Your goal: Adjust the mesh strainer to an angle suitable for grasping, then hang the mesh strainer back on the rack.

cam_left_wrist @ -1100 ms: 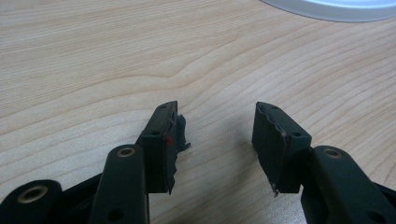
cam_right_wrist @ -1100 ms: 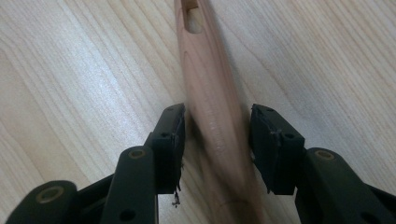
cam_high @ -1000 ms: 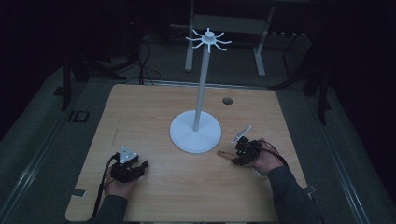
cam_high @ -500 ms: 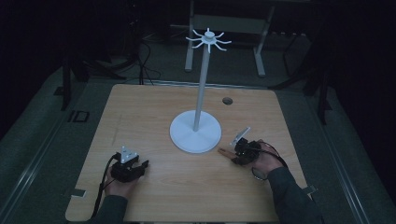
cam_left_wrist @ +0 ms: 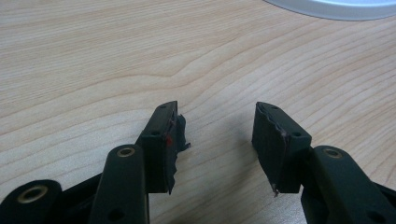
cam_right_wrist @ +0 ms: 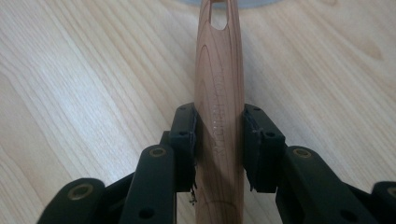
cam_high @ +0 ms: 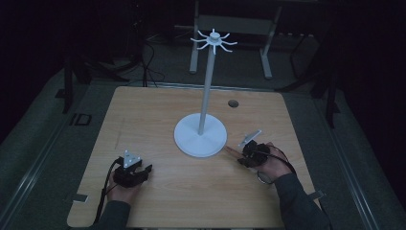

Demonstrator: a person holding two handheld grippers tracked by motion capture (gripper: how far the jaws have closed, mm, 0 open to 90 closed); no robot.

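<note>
Your right gripper [cam_right_wrist: 218, 140] clamped on wooden utensil handle [cam_right_wrist: 218, 93] — long axis pointing far-left, hanging hole toward white stand base [cam_high: 200, 139]; left gripper [cam_left_wrist: 217, 135] open, empty.

We count one wooden handle [cam_right_wrist: 218, 93], one white stand [cam_high: 201, 136] carrying a single ring of hooks [cam_high: 213, 40], and one table [cam_high: 143, 120]. We count two grippers: the left gripper [cam_high: 143, 168] and the right gripper [cam_high: 241, 158].

Light wooden table [cam_high: 158, 120] with a white hook stand [cam_high: 201, 136] and wooden handle [cam_right_wrist: 218, 93] on it.
</note>
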